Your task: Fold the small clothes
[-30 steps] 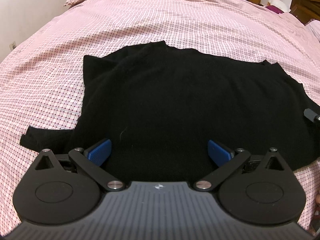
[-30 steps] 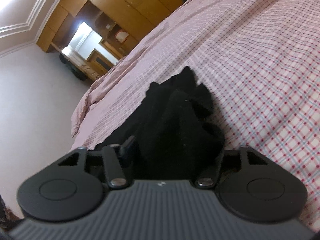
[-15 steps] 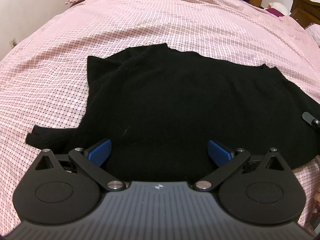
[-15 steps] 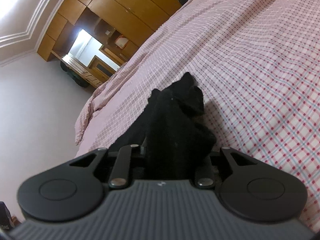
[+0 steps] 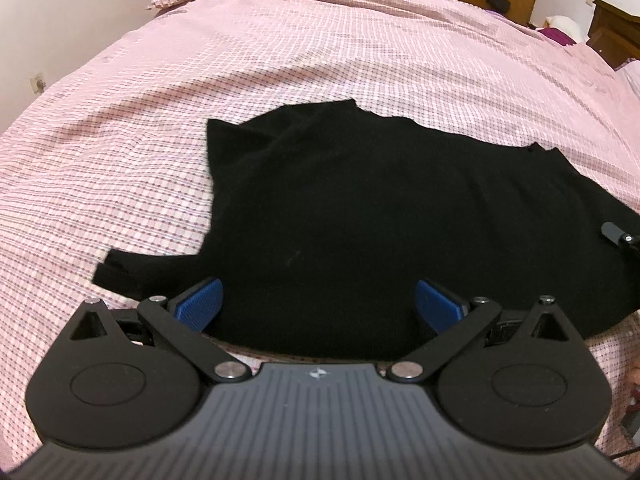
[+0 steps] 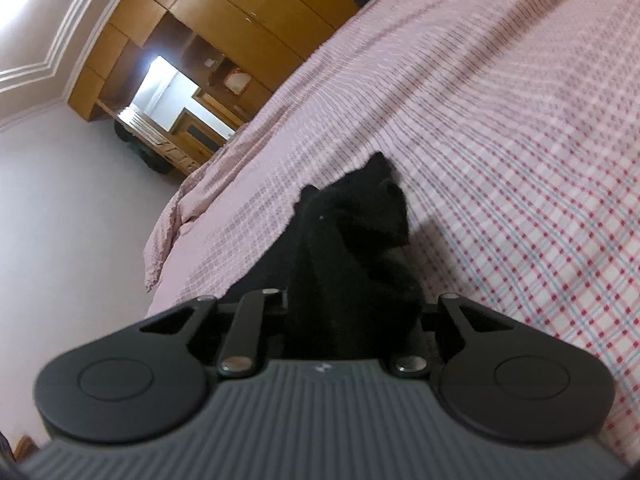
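room: pale walls, a wooden wardrobe [image 6: 224, 24] along the far side, a dark wooden nightstand [image 5: 616, 34] at the right edge of the left wrist view.
bed: a pink checked bedspread [image 5: 360, 60] covers the whole surface, rumpled toward the far end.
garment: a black sweater [image 5: 380, 216] lies spread across the near part of the bed, one sleeve [image 5: 136, 270] reaching out to the left over the checks, its near hem just above the left tongs.
right end of garment: a bunched fold of the black sweater [image 6: 352, 264] is lifted into a peak off the bedspread; from the left wrist view this end runs out of frame.
left tongs [image 5: 319, 302]: spread wide, blue pads [image 5: 198, 300] apart, hovering over the near hem, gripping nothing.
right tongs [image 6: 352, 320]: have just been closing and now pinch the bunched fabric between them; the pads themselves are hidden by the cloth, so the exact contact is probably on the fold's base.
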A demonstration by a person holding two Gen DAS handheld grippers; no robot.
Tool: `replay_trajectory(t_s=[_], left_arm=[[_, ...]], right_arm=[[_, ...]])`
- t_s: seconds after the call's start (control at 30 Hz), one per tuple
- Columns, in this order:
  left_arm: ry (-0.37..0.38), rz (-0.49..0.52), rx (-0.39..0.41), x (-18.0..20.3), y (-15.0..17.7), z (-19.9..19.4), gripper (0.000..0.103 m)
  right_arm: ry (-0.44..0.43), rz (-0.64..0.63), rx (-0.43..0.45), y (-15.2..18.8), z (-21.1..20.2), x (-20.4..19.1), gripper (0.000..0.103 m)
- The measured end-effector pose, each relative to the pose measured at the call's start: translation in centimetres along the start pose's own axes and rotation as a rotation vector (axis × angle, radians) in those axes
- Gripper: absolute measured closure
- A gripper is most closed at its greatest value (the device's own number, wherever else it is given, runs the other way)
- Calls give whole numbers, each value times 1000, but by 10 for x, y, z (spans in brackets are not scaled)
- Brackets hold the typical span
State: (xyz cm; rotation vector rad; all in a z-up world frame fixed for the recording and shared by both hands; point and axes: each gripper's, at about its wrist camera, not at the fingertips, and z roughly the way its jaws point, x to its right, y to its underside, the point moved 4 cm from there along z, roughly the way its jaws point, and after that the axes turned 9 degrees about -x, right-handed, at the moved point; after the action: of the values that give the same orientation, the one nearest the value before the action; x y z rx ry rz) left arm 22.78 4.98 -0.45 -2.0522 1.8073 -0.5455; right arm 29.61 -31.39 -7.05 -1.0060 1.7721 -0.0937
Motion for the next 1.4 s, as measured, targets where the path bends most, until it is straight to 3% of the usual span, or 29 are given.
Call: replay_trajectory(t_s=[0.43, 0.87, 1.17, 1.4], left_arm=[[-12, -8, 50, -31, -11, -21, 0], [-94, -98, 85, -116, -25, -32, 0], [-97, -170, 76, -168, -11, -23, 0], [-94, -221, 58, -200, 6, -16, 0]], right_arm=[[-52, -98, 27, -10, 0, -73, 79], [-109, -230, 8, 8, 38, -183, 80], [-141, -403, -69, 76, 92, -258, 80], [-68, -587, -244, 156, 149, -258, 80]])
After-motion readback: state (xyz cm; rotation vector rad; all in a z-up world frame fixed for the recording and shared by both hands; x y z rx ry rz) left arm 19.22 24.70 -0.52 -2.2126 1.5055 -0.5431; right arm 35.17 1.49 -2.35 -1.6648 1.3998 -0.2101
